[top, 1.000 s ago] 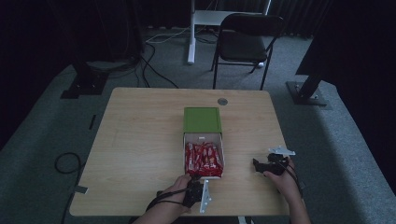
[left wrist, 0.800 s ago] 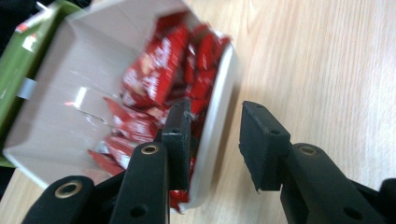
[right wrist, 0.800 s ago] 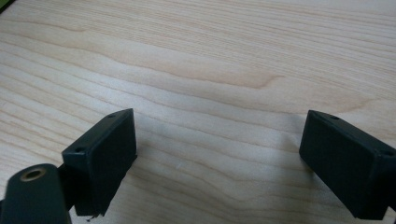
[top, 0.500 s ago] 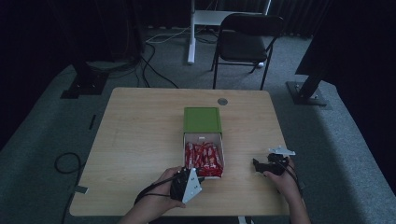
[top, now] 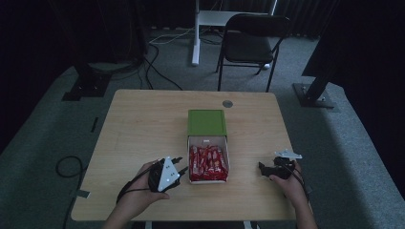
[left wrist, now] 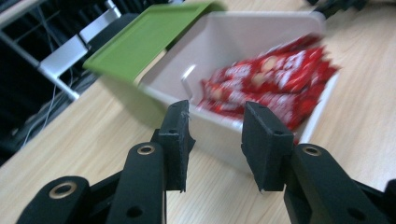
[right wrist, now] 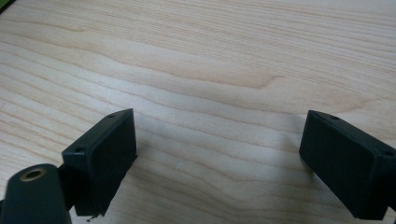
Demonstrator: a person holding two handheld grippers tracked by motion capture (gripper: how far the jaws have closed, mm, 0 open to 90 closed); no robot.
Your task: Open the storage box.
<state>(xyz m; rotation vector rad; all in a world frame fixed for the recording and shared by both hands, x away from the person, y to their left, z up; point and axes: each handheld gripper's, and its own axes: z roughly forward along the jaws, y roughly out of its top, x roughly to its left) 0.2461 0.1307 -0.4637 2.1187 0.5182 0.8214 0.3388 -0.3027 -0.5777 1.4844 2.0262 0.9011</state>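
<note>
My left gripper fingers have just been opening — narrow gap, nothing between them, white box at twelve o'clock. Right gripper fingers wide apart — over bare surface.

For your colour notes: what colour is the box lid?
Green lid; clearest in the left gripper view.

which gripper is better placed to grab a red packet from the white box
Left. The left gripper sits beside the white box, jaws aimed at the red packets. The right gripper faces bare table.
</note>
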